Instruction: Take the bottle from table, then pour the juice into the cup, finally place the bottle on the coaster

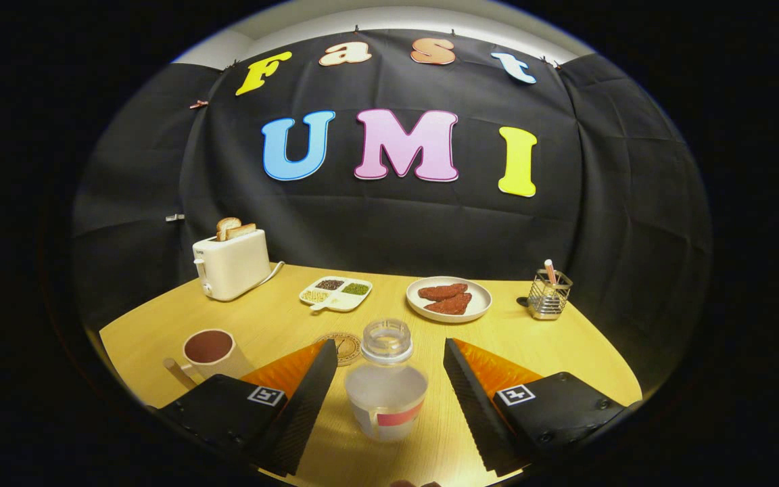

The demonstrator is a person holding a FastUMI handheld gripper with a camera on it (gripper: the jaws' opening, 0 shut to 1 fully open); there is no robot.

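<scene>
Fingers (322, 379) wide apart either side of the bottle (386, 382), touching nothing, above the table (552, 352).

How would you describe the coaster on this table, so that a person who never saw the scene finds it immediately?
On the wooden table, look just beyond the clear bottle standing between the open gripper fingers. The coaster lies flat behind the bottle's neck, right of the cup. It is the only thin round disc with a printed pattern, and nothing sits on it.
</scene>
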